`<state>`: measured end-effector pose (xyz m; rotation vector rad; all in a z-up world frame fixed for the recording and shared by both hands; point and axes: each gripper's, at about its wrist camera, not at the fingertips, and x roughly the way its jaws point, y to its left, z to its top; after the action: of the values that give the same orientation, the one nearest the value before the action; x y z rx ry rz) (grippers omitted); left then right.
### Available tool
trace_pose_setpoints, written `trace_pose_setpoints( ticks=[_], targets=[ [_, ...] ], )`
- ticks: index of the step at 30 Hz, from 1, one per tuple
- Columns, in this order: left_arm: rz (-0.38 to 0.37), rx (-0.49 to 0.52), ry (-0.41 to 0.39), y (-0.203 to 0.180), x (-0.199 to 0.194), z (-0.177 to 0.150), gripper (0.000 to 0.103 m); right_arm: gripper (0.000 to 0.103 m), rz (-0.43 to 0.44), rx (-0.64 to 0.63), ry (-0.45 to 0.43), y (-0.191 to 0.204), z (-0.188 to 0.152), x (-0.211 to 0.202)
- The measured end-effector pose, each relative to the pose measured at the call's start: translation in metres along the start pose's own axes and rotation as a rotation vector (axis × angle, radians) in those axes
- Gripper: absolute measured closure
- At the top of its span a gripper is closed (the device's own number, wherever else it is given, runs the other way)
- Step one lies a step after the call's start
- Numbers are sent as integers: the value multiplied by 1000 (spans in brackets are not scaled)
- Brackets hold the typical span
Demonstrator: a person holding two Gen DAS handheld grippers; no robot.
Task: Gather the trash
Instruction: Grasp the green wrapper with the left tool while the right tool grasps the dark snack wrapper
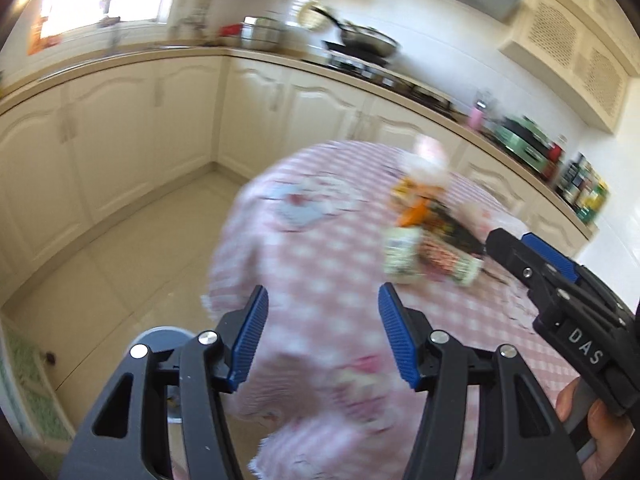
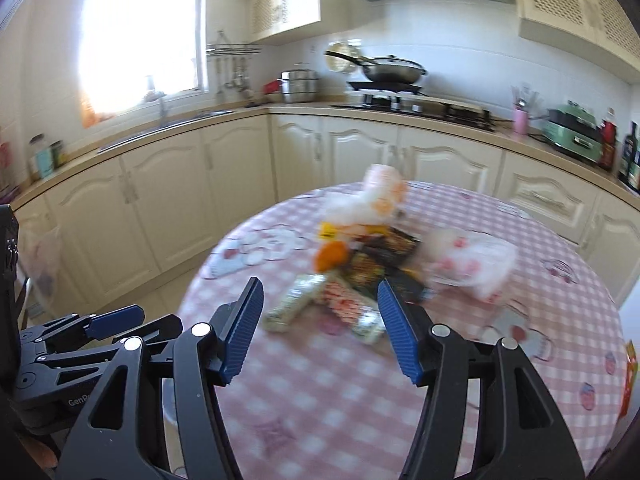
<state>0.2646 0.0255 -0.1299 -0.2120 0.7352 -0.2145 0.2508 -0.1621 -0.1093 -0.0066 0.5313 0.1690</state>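
Both claws, left gripper (image 1: 323, 308) and right gripper (image 2: 320, 300), hung half open and empty near the table (image 2: 304, 408) edge, with the trash pile (image 2: 360, 264) mid-table, probably reaching next to grab one wrapper.

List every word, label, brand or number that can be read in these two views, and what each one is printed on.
"DAS": white letters on the body of the right gripper, in the left wrist view.
"GenR", cut off by a finger: body of the left gripper, in the right wrist view.
Printing on the wrappers piled on the table: too blurred to read.
Labels on the counter bottles: too small to read.
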Motion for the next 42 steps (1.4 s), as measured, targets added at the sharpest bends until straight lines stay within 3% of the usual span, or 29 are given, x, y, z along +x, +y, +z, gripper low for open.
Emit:
trace_pose_setpoints(
  ticks=[5, 12, 14, 16, 19, 27, 31, 33, 34, 37, 42],
  targets=[
    [-18, 58, 54, -39, 33, 4, 47, 46, -55, 58, 25, -44, -6, 2],
    [4, 87, 106, -58, 71, 13, 47, 46, -38, 106, 82, -75, -10, 18],
    [9, 89, 116, -59, 80, 17, 52, 46, -32, 114, 96, -79, -8, 24],
    [29, 100, 121, -59, 86, 20, 68, 46, -33, 112, 104, -80, -6, 29],
    [32, 113, 122, -58, 90, 24, 80, 46, 0, 138, 135, -84, -3, 40],
    [-12, 97, 61, -51, 70, 22, 85, 46, 42, 173, 236, -86, 3, 76],
    [-38, 77, 28, -43, 54, 23, 85, 55, 39, 186, 268, -89, 8, 90],
    [-41, 75, 21, -41, 50, 24, 85, 63, 54, 191, 292, -89, 7, 96],
    [-40, 71, 18, -40, 49, 25, 85, 73, 63, 191, 301, -89, 6, 98],
    [-45, 56, 13, -35, 47, 26, 85, 88, 65, 170, 276, -86, 8, 91],
    [-55, 34, -8, -29, 38, 26, 85, 100, 37, 123, 207, -75, 9, 63]
  ],
)
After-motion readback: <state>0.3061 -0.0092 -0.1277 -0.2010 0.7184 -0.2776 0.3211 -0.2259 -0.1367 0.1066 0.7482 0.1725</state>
